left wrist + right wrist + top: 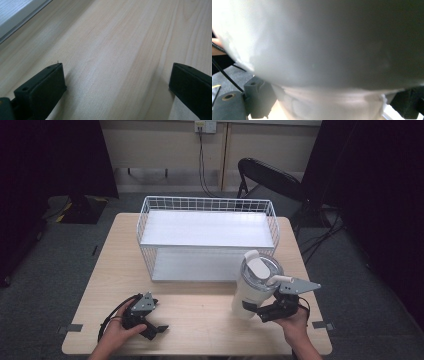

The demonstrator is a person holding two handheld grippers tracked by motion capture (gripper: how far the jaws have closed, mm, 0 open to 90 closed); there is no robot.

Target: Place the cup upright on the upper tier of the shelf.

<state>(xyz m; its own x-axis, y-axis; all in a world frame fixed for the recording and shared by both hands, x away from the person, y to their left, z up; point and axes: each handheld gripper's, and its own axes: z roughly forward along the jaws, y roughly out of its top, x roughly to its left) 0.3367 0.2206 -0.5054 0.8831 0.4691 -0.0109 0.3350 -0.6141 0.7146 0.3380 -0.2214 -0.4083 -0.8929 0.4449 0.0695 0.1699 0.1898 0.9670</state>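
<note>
A white tumbler (251,285) with a clear lid and a side handle stands in front of the basket's right end, leaning slightly; I cannot tell whether its base touches the table. My right gripper (252,309) is shut on its lower body from the right. In the right gripper view the tumbler (324,45) looms close, with its narrow lower part pinched by the right gripper (332,105). My left gripper (158,316) rests low at the table's front left, open with nothing in it. Bare wood lies between the jaws of the left gripper (116,82).
A white wire basket (145,217) with two white shelf levels stands across the back half of the wooden table (200,320). A black folding chair (270,177) is behind the table at the right. The basket's base edge (15,25) is at the far left.
</note>
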